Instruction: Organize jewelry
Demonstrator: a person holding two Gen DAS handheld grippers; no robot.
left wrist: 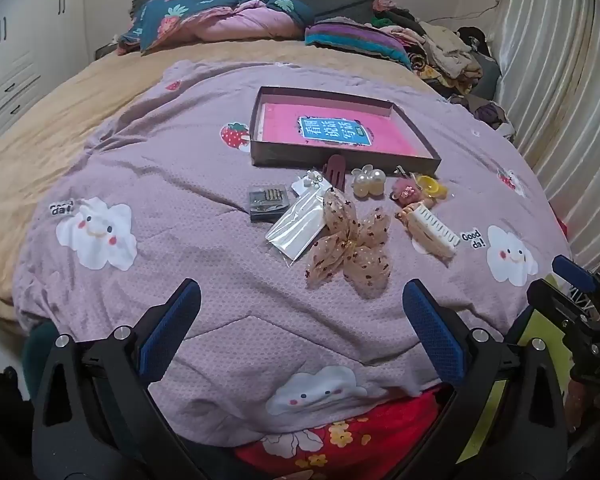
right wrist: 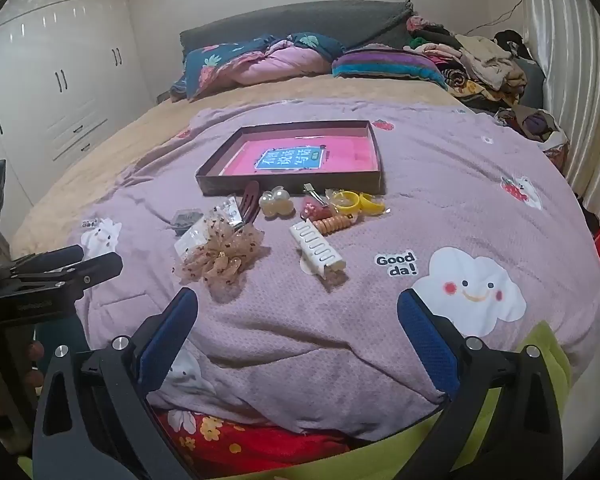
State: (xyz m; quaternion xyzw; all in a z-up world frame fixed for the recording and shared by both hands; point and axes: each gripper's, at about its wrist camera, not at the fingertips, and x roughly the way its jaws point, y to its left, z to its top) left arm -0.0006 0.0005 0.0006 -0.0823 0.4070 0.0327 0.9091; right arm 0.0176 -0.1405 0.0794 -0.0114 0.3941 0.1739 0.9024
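A shallow dark box with a pink book inside lies on the purple quilt. In front of it lie hair accessories: a beige dotted bow, a white claw clip, a pearl flower clip, a dark red clip, yellow rings, a clear packet and a grey case. My left gripper and right gripper are both open and empty, hovering short of the items near the bed's front edge.
The purple quilt covers a tan bedspread. Pillows and a clothes pile sit at the headboard. A curtain hangs on the right, white wardrobes on the left.
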